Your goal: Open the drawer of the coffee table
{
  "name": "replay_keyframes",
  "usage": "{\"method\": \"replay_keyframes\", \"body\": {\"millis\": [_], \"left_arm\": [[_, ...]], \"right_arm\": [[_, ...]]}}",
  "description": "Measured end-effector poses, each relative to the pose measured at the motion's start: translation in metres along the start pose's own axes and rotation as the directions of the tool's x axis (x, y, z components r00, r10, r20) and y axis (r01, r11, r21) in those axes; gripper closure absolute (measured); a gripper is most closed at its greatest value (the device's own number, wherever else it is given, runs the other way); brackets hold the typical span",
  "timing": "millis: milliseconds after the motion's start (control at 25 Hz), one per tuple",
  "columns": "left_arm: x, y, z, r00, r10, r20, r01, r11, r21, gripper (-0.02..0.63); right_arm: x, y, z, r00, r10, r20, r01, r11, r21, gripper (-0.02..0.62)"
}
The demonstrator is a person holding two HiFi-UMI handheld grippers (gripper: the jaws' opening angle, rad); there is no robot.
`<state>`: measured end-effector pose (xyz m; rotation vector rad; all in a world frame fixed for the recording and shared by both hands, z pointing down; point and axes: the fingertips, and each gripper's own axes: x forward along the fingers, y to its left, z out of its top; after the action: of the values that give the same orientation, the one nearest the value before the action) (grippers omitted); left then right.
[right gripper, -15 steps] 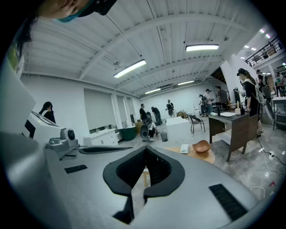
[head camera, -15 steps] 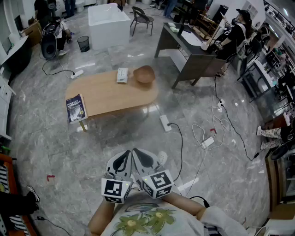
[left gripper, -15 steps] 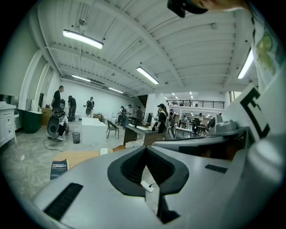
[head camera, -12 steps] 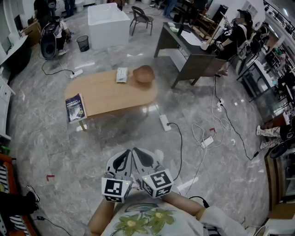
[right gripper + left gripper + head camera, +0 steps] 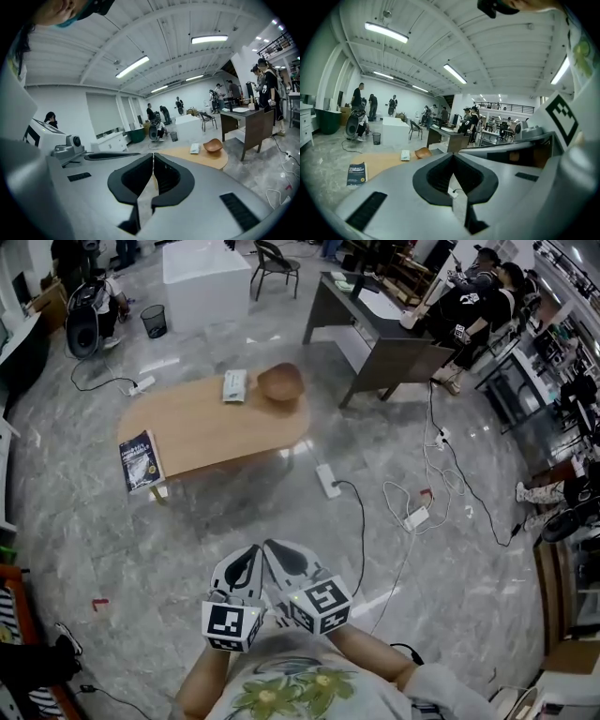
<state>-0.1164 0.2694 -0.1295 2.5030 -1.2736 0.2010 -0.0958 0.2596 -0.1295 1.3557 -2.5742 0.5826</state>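
The oval wooden coffee table (image 5: 208,425) stands on the marble floor well ahead of me, and no drawer shows on it from here. A dark book (image 5: 139,462) lies on its left end. A brown bowl (image 5: 279,382) and a white box (image 5: 234,385) sit near its far edge. My left gripper (image 5: 253,550) and right gripper (image 5: 269,546) are held side by side close to my chest, both shut and empty, far from the table. In the left gripper view, the left gripper (image 5: 453,155) points toward the table (image 5: 389,160). The right gripper (image 5: 153,154) has the table (image 5: 202,158) to its right.
A white power strip (image 5: 328,480) and loose cables (image 5: 412,514) lie on the floor right of the table. A dark desk (image 5: 375,326) with people (image 5: 478,294) beside it stands at the back right. A white block (image 5: 202,273), a chair (image 5: 277,263) and a bin (image 5: 153,321) are behind.
The head view has shifted, so the table and floor sit slightly further left and up in the picture. Both grippers stay shut together by my chest.
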Motion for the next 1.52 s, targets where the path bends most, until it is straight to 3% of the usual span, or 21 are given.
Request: {"method": "replay_keyframes", "body": {"millis": [240, 480, 800, 1200, 1360, 1520], "left_arm": [[0.042, 0.004, -0.003, 0.999, -0.027, -0.039, 0.027, 1.000, -0.001, 0.597], [0.088, 0.014, 0.000, 0.997, -0.005, -0.071, 0.003, 1.000, -0.023, 0.597], [0.142, 0.028, 0.011, 0.997, -0.020, -0.070, 0.014, 0.997, -0.082, 0.597], [0.201, 0.073, 0.022, 0.991, 0.121, -0.056, -0.127, 0.986, -0.107, 0.597], [0.217, 0.095, 0.012, 0.981, 0.180, -0.068, -0.186, 0.976, -0.108, 0.597], [0.231, 0.113, -0.002, 0.978, 0.184, -0.100, -0.194, 0.976, -0.102, 0.597]], "right_arm": [[0.021, -0.039, -0.002, 0.998, 0.043, -0.042, -0.040, 0.997, 0.071, 0.574], [0.047, -0.079, 0.004, 0.990, 0.103, -0.092, -0.093, 0.990, 0.107, 0.574], [0.084, -0.126, 0.019, 0.961, 0.249, -0.118, -0.223, 0.954, 0.198, 0.574], [0.131, -0.177, 0.020, 0.916, 0.359, -0.179, -0.309, 0.916, 0.257, 0.574], [0.156, -0.198, 0.003, 0.905, 0.364, -0.221, -0.298, 0.912, 0.281, 0.572], [0.185, -0.209, -0.016, 0.898, 0.366, -0.245, -0.279, 0.903, 0.326, 0.572]]}}
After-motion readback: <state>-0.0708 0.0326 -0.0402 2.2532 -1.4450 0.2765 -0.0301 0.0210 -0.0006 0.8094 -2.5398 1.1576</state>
